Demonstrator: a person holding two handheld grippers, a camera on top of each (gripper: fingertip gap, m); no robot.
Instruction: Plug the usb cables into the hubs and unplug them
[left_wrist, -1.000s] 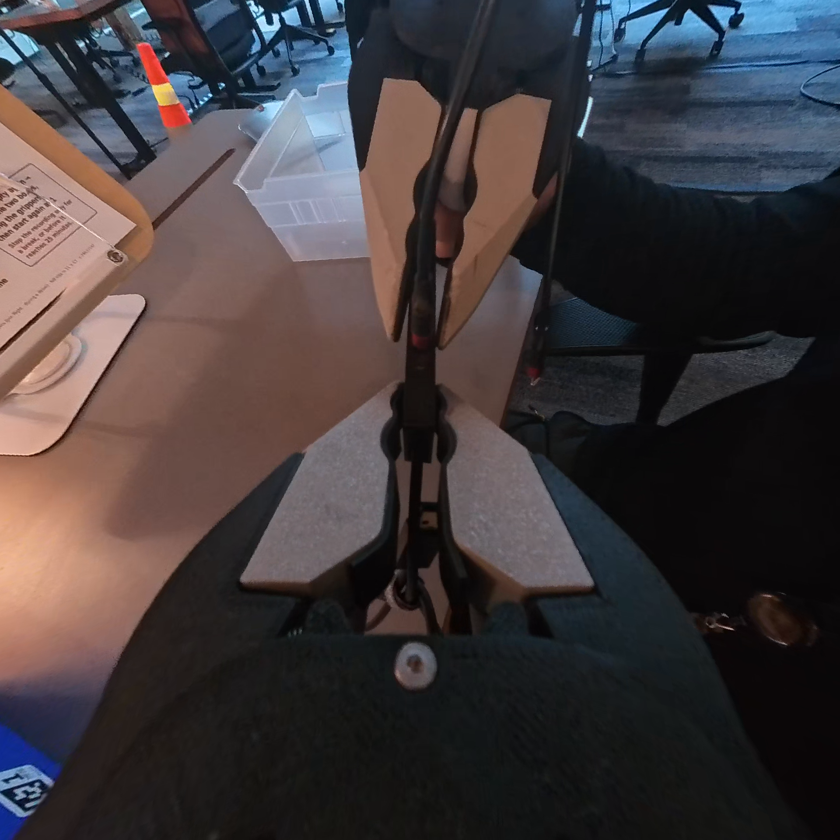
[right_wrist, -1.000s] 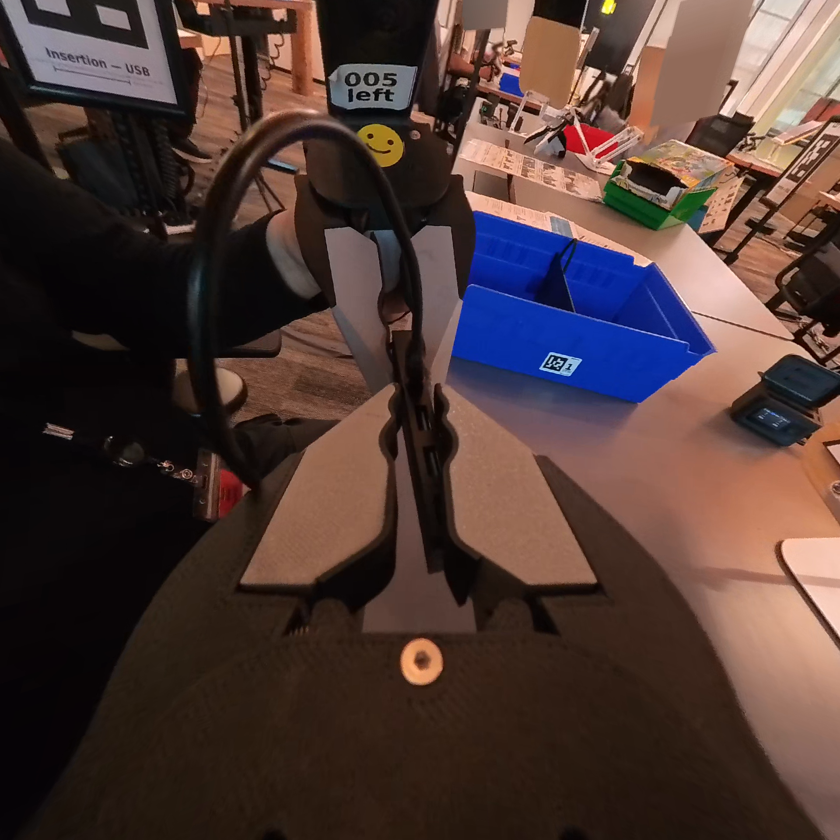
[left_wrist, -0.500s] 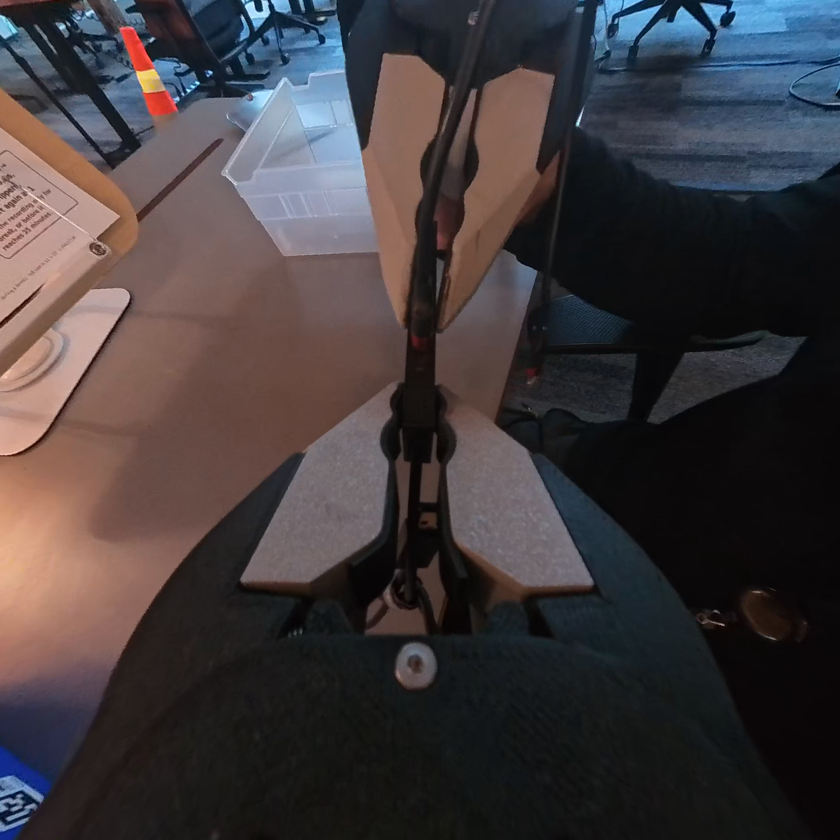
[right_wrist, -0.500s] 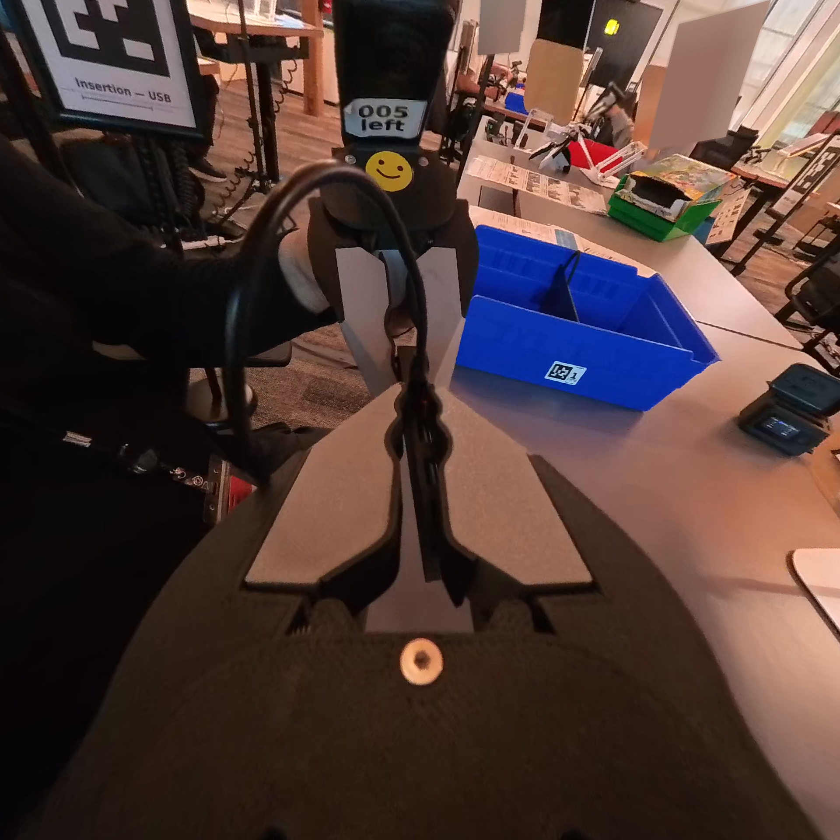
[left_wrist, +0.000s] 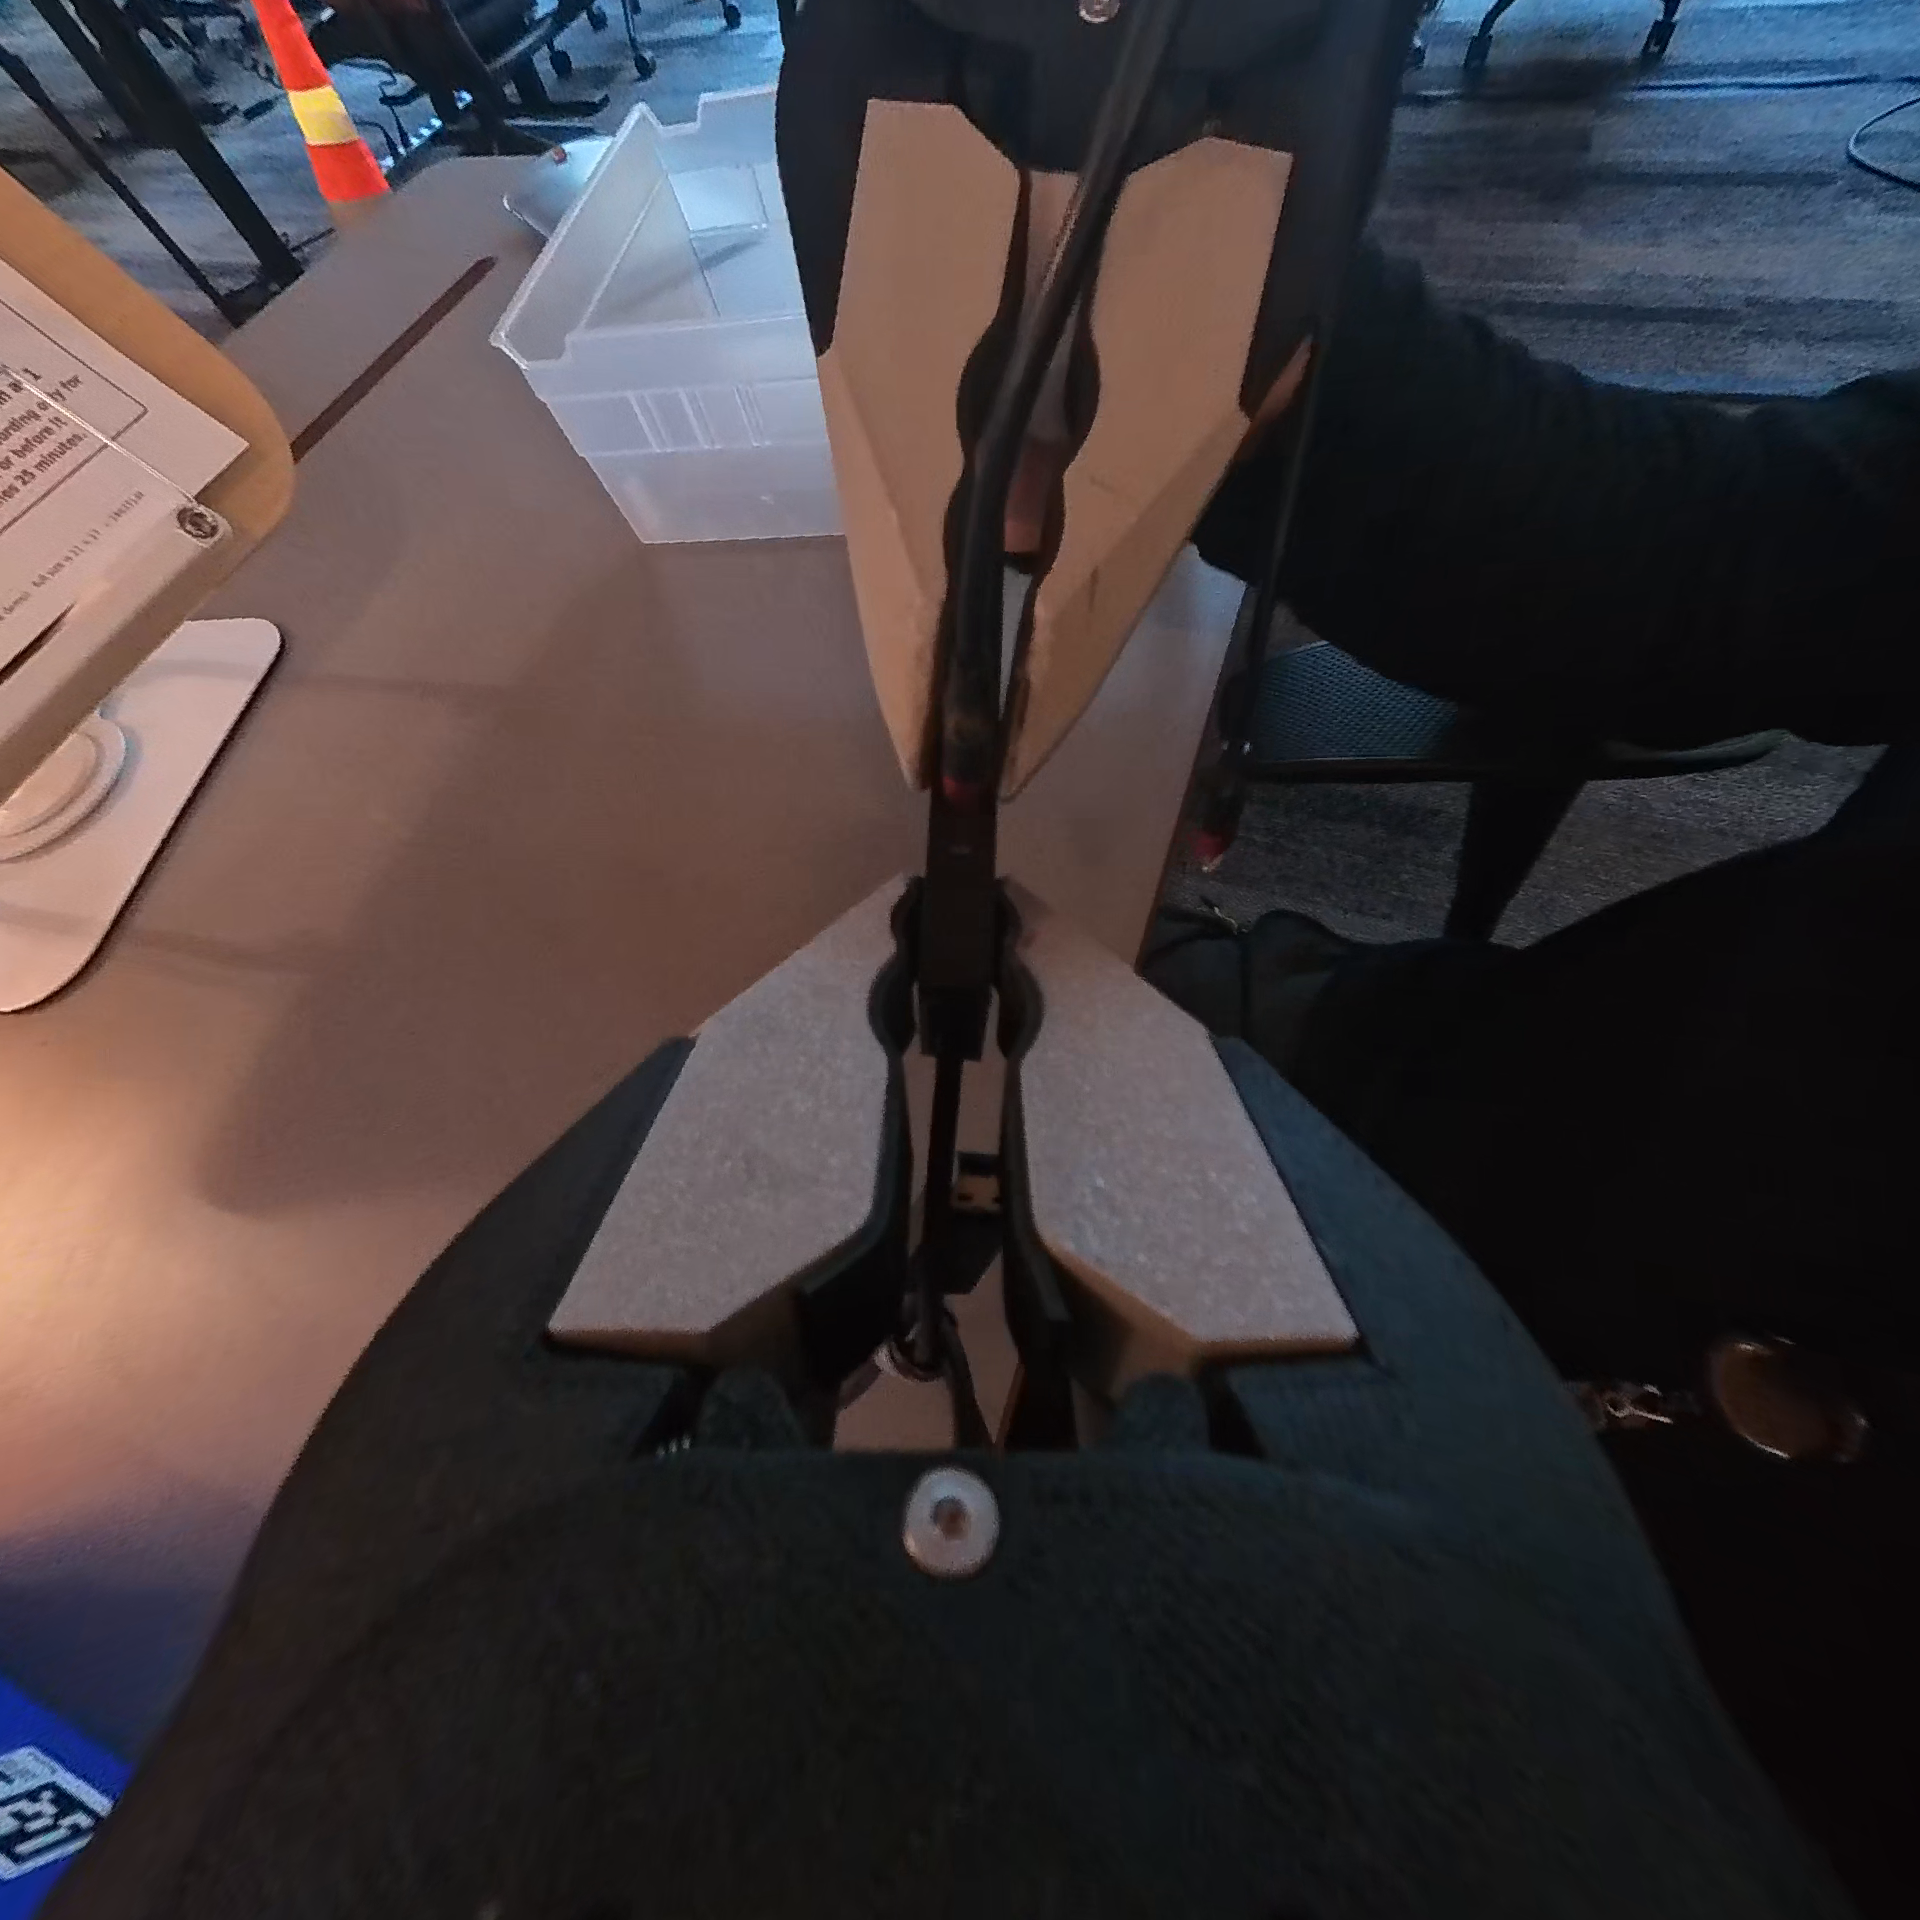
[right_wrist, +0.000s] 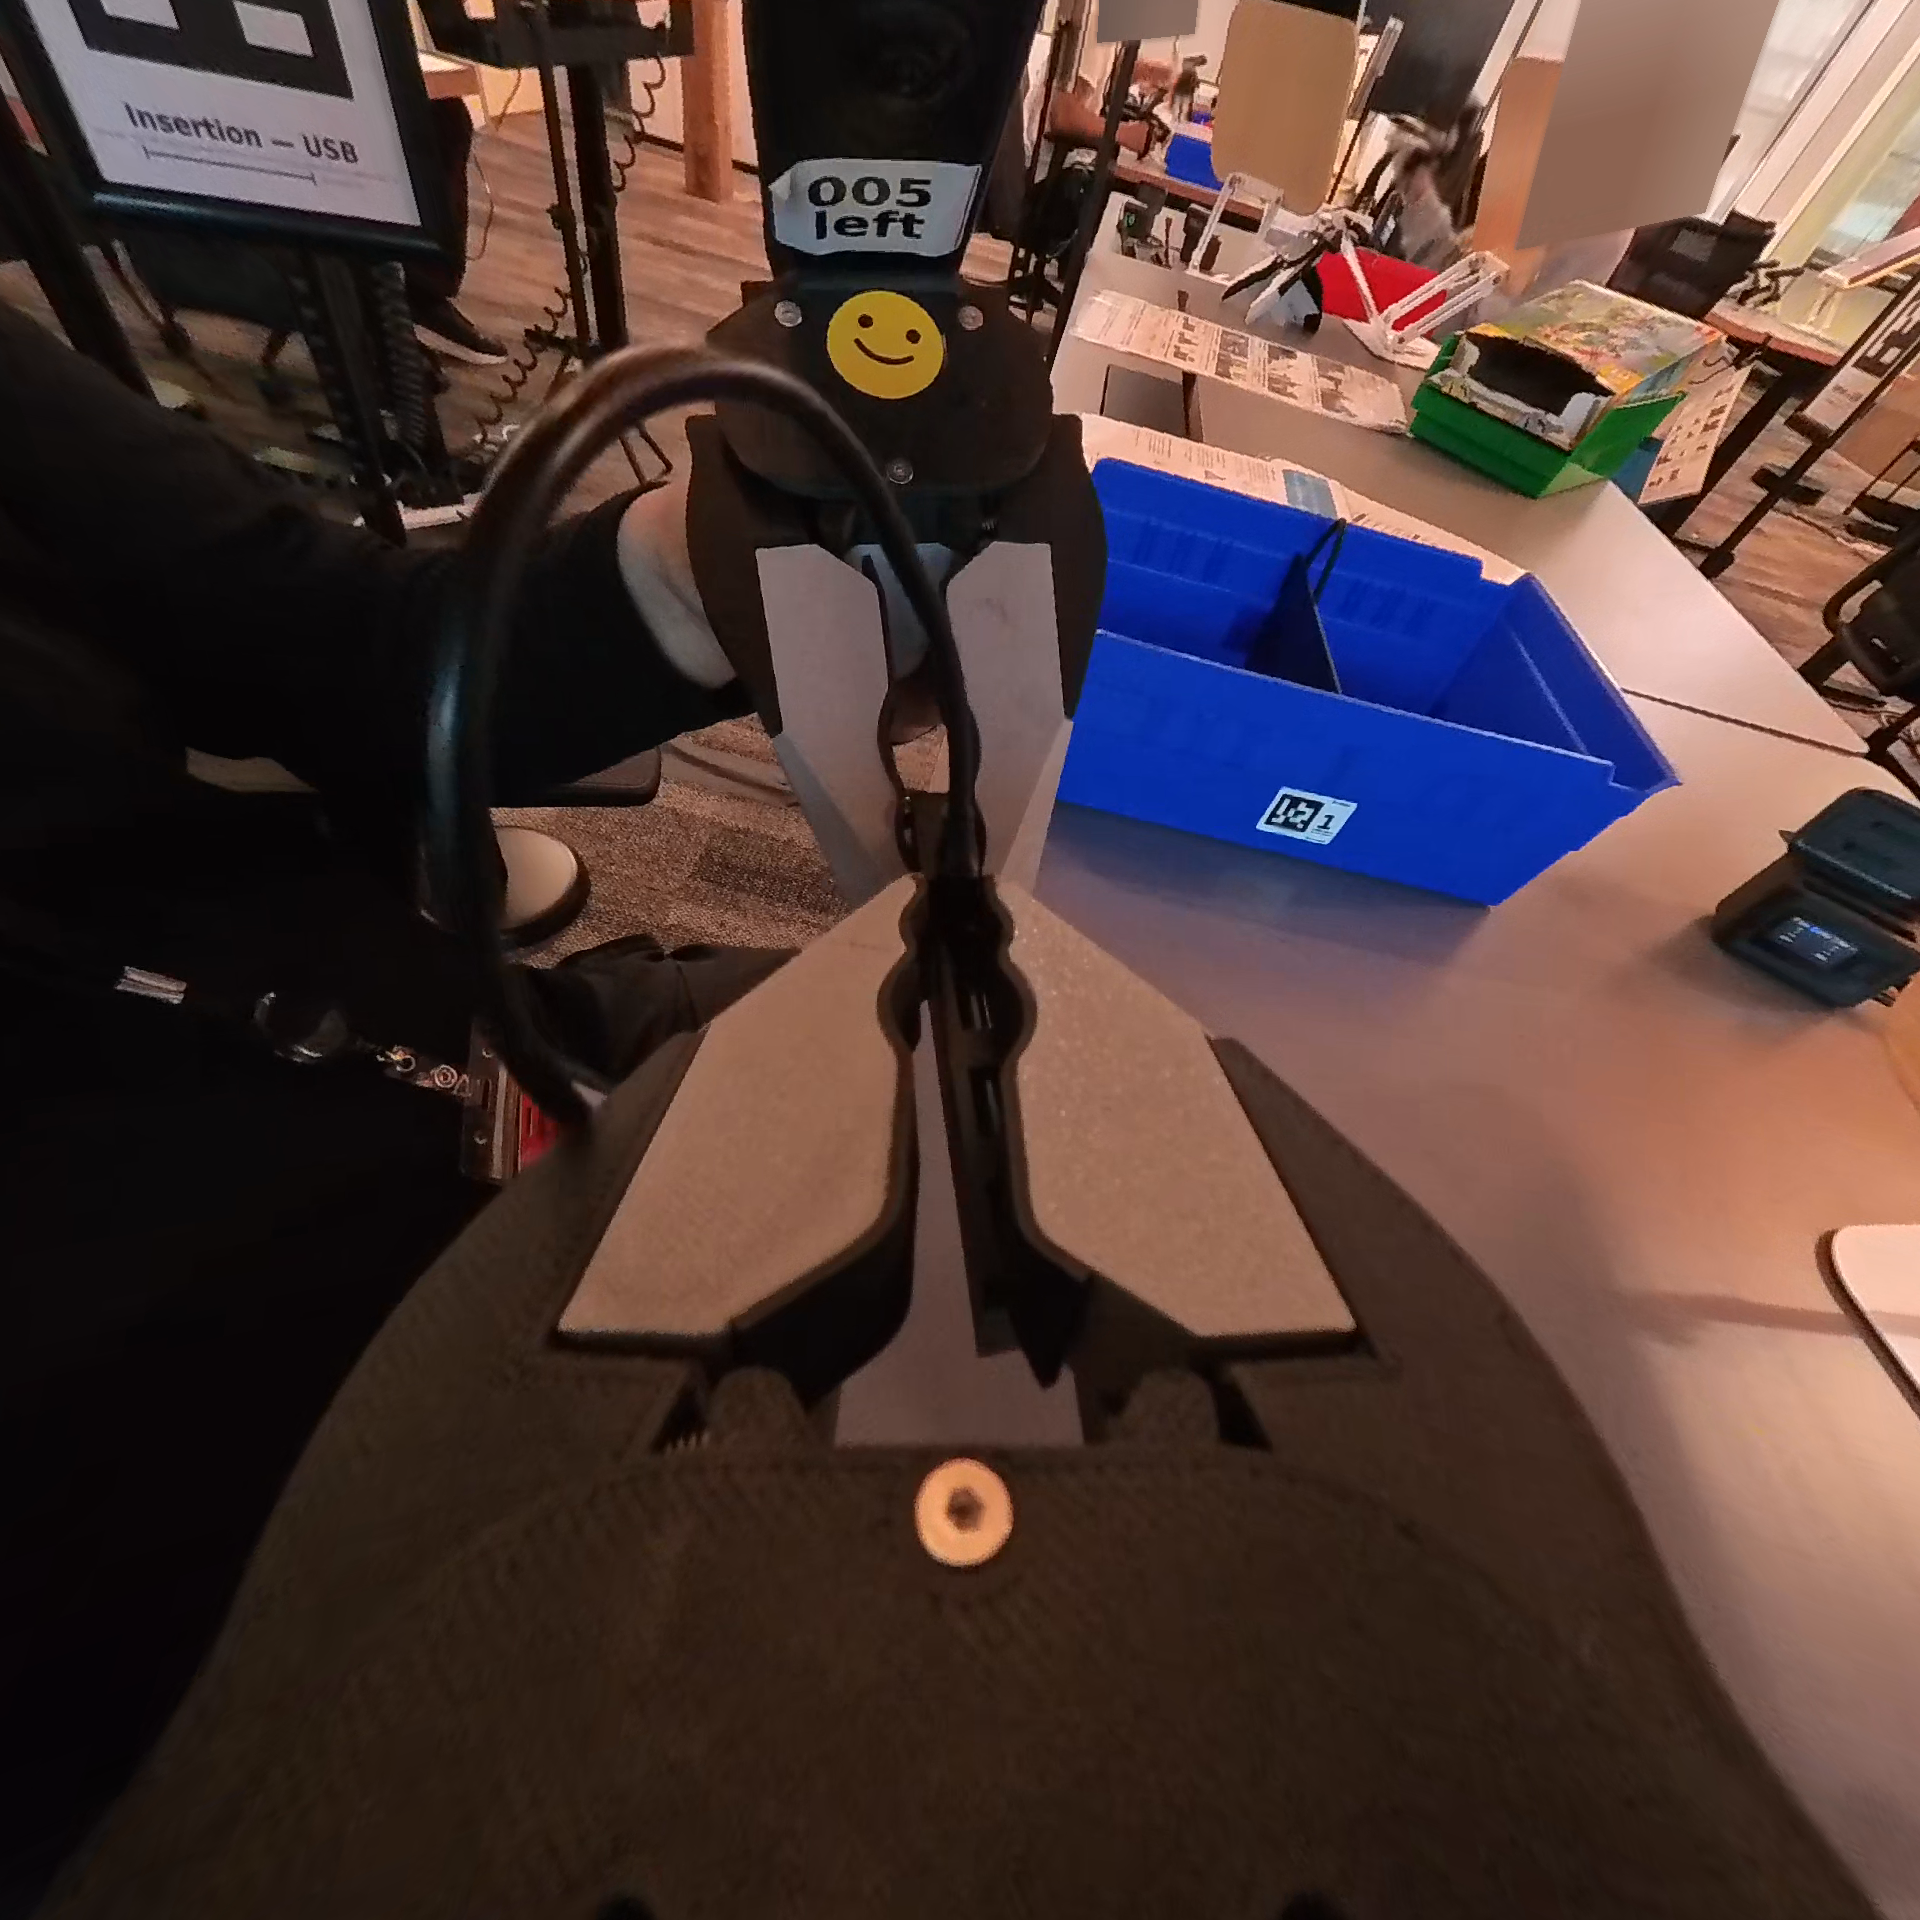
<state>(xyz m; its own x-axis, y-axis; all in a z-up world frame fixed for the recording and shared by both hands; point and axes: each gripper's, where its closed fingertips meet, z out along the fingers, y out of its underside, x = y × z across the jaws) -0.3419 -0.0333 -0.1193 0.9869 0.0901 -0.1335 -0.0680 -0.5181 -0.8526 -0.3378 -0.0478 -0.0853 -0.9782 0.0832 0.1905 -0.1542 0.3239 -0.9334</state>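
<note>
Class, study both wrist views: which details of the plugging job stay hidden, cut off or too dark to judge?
- Left wrist view: the join between the black USB plug and the slim black hub is dark and pinched between fingertips; seating depth unclear.
- Right wrist view: the hub's ports sit edge-on.
- Right wrist view: the looping black cable ends behind the right gripper.

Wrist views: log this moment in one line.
left gripper shut on plug | right gripper shut on hub | plug at hub end, seating unclear
</note>
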